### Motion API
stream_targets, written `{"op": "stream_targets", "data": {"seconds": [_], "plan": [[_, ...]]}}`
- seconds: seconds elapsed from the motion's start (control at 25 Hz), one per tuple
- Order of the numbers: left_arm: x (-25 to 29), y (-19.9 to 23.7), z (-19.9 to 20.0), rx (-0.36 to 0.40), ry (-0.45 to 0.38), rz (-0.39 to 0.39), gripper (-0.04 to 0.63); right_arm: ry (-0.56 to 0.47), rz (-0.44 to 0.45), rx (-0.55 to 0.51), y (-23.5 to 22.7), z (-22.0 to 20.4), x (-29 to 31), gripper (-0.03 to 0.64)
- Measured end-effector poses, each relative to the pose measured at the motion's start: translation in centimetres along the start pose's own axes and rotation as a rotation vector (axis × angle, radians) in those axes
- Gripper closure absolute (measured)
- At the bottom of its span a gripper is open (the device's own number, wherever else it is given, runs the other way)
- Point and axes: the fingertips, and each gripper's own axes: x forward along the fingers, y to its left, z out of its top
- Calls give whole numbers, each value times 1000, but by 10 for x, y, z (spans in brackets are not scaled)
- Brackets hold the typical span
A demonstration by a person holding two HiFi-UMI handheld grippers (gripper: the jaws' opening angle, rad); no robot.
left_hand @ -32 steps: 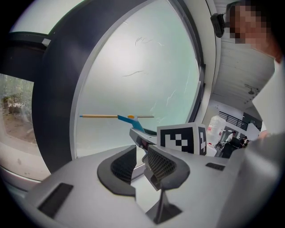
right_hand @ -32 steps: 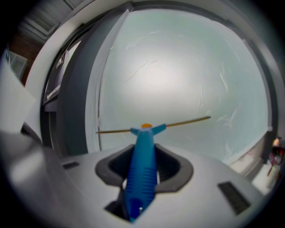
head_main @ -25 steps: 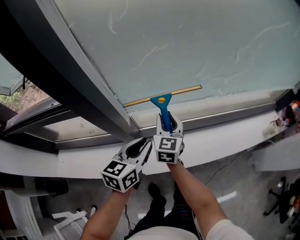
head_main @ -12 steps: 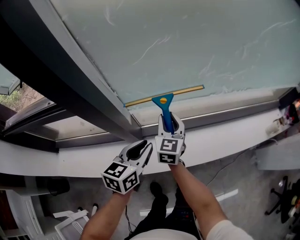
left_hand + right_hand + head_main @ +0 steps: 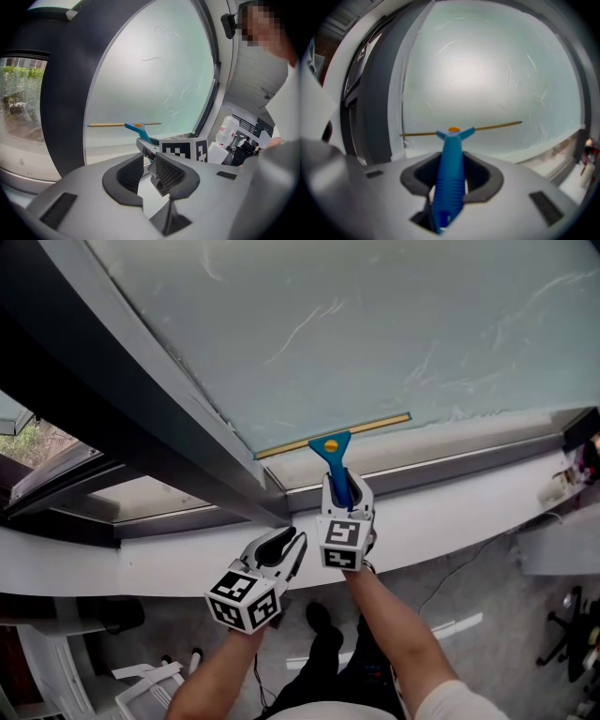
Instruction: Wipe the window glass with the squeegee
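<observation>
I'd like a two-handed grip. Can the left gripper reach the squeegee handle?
Probably yes: the left gripper is open, empty and close beside the right gripper, with nothing between them. But the right one already covers most of the handle.

Dark frame post (image 5: 141, 418) slants across your left. White sill (image 5: 450, 512) beneath it. Grey floor (image 5: 506, 615) under you. Black office chair (image 5: 572, 634) far right. Greenery (image 5: 18, 89) outside left pane.

No legible text or numbers
</observation>
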Motion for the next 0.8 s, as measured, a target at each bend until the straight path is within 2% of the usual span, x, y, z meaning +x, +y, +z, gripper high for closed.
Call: {"op": "stream_targets", "data": {"seconds": [0.4,0.8], "plan": [[4,9,-13,-13,19,-5,493,28,-6,2,0,-26,10,465],[5,12,-15,-16,26,-12,494,98,-10,-9,-4,-55,12,465]]}}
